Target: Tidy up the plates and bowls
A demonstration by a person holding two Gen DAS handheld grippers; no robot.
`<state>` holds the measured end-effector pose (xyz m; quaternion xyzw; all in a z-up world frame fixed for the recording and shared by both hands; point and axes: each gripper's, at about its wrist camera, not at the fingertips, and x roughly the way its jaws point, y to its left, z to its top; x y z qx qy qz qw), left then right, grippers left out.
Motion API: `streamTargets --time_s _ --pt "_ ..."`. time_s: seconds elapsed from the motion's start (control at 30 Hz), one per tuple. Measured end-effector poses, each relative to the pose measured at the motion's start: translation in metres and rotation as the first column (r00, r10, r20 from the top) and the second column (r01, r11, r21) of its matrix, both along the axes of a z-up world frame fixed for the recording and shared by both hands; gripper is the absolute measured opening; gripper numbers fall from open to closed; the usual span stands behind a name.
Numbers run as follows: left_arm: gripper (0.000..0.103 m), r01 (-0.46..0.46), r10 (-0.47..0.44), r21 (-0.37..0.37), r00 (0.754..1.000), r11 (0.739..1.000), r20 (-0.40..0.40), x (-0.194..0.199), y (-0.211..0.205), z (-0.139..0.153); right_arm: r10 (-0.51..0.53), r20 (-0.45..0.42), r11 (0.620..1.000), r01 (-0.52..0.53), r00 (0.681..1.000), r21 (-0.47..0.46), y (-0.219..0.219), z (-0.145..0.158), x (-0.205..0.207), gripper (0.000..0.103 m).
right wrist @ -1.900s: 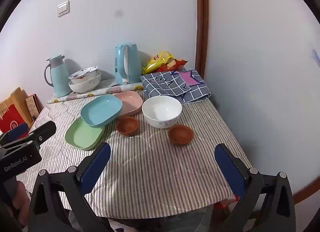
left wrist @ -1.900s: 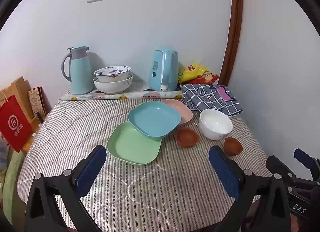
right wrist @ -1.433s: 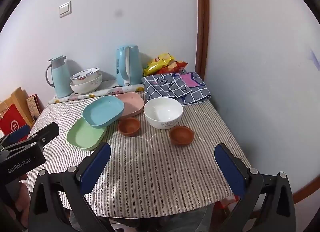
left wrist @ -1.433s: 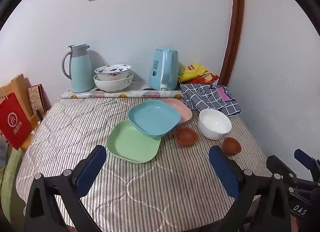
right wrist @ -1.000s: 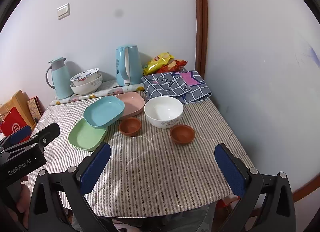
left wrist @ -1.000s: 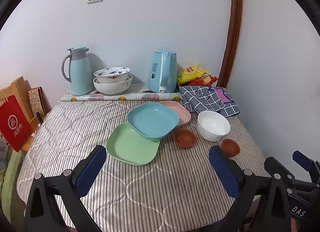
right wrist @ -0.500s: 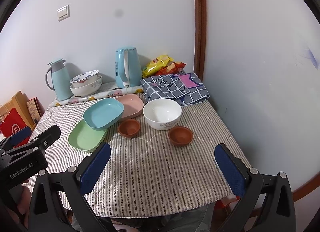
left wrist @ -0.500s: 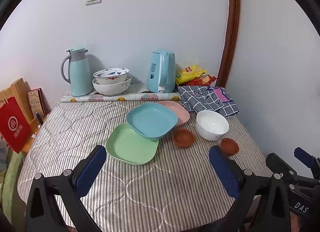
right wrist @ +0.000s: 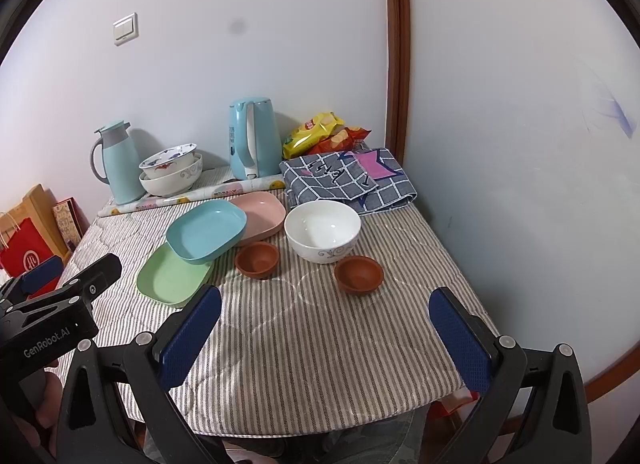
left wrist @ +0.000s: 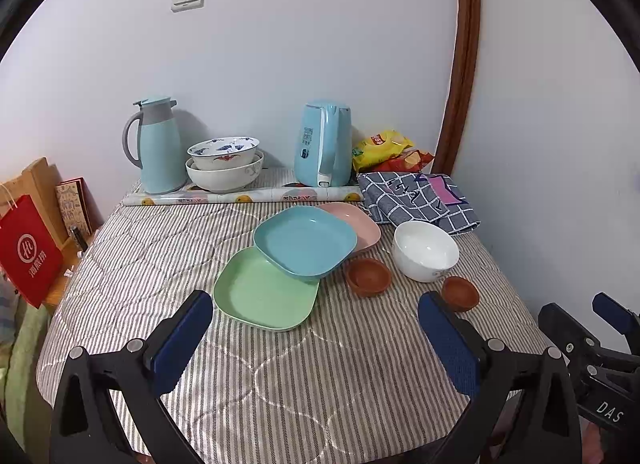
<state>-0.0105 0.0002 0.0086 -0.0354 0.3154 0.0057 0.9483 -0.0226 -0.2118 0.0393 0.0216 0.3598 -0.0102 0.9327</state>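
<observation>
Striped grey-and-white quilted cloth covers a small table (left wrist: 280, 384) pushed into the corner of a pale room, and the dishes on it look not yet sorted. Three shallow square plastic plates lie loosely overlapped near the middle: a mint-green plate (left wrist: 264, 292) nearest the front, a sky-blue plate (left wrist: 306, 242) resting on its far edge, and a pale pink plate (left wrist: 360, 224) tucked behind the blue one. To their right stands one deep white ceramic bowl (left wrist: 426, 250) with a faint blue pattern. Two small brown clay bowls sit apart from each other, one (left wrist: 368, 277) just in front of the plates and the other (left wrist: 460, 293) in front of the white bowl. At the back, against the wall, two large patterned white bowls (left wrist: 224, 164) are already nested one inside the other, between a light blue thermos jug (left wrist: 156, 146) and a light blue electric kettle (left wrist: 324, 144). A folded navy checked cloth (left wrist: 416, 200) and snack packets (left wrist: 390, 148) fill the far right corner. Judging from this, nearly everything is left to do: the plates need squaring into a stack and the loose bowls need gathering. The left gripper (left wrist: 316, 338) hovers above the near edge of the table with its blue-padded fingers spread wide and nothing between them. The right gripper (right wrist: 326, 334) hovers likewise, fully spread and empty, well short of every dish.
</observation>
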Motion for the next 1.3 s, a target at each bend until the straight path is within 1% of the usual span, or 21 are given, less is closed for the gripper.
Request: streamTargets --time_s 1.3 --pt "0.103 0.004 -0.004 -0.002 1.0 1.0 0.006 -0.0014 0.0006 0.0046 0.007 0.003 1.0 -0.007 1.0 -0.005 0.004 0.0037 -0.0029 0.103"
